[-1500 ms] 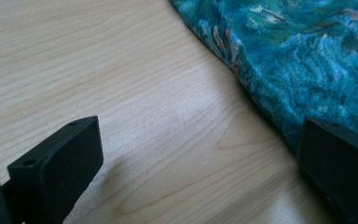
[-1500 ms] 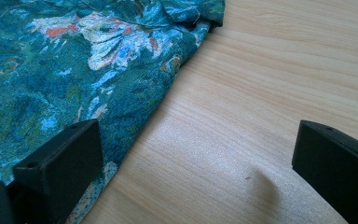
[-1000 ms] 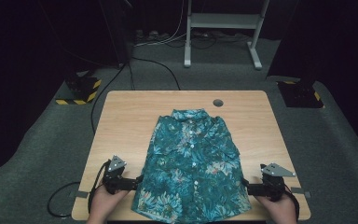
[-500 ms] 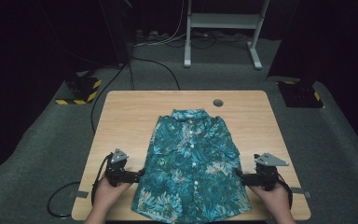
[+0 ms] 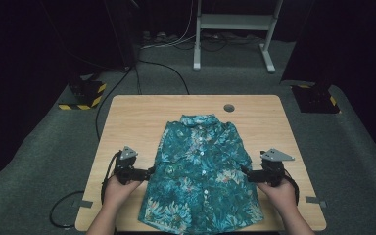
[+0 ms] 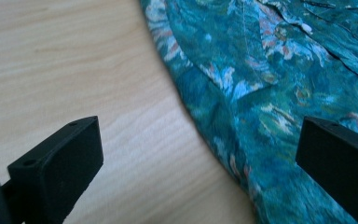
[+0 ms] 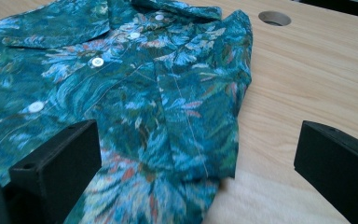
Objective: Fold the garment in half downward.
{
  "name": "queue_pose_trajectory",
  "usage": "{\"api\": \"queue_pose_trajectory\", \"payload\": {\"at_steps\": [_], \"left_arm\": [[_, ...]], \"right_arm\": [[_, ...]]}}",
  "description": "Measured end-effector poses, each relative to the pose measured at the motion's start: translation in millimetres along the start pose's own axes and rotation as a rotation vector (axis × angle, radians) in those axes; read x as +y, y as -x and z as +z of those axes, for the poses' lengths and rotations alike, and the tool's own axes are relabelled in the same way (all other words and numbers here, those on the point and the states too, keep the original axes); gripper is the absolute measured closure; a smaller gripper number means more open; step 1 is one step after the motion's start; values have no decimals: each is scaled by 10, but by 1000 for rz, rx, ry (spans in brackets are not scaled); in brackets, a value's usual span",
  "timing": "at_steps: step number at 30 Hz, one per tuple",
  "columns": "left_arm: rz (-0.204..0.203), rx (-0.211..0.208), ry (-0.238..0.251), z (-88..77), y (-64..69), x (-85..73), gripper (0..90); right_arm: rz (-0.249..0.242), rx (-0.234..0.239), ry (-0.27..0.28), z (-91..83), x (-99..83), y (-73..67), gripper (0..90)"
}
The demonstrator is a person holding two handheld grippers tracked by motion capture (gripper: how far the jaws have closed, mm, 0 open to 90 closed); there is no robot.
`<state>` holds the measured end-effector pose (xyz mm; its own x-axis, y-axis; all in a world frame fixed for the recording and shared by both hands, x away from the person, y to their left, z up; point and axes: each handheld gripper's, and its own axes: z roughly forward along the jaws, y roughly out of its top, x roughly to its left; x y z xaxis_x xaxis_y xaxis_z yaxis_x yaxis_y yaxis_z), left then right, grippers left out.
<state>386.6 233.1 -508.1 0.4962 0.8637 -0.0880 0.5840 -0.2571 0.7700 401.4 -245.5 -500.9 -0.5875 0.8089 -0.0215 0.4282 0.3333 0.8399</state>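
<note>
From the high view, a teal floral shirt is lying flat and buttoned on the wooden table, collar away from the person, its long axis running straight out from them. The left gripper and the right gripper are flanking it, each pointing inward at a side edge and about equally close.

In the left gripper view, the jaws are standing wide apart and holding nothing; the shirt's curved edge is running diagonally between them, cloth toward the right jaw, bare wood toward the left.

In the right gripper view, the jaws are also spread and empty; the short sleeve is lying just ahead between them, with the table's cable hole far beyond. The sleeve hem looks like the likelier pinch point.
</note>
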Motion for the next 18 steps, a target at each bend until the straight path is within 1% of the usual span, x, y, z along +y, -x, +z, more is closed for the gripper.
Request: {"api": "queue_pose_trajectory", "payload": {"at_steps": [3,8,11,13,14,16,18], "left_arm": [[2,-7,8,47,5,63,11],[-12,-20,5,145,-4,134,10],[-5,-17,5,201,-5,179,10],[-17,-18,5,241,-13,209,8],[-26,-25,7,264,-20,223,8],[-35,-27,-3,316,-37,255,8],[-33,-28,-8,361,-46,285,9]], "right_arm": [[-9,-2,1,74,65,4,3],[0,6,9,158,137,6,3],[7,5,14,209,181,21,4],[9,5,16,235,204,36,4],[12,3,15,250,217,46,5],[19,6,15,279,240,64,4],[18,2,14,311,259,82,5]]}}
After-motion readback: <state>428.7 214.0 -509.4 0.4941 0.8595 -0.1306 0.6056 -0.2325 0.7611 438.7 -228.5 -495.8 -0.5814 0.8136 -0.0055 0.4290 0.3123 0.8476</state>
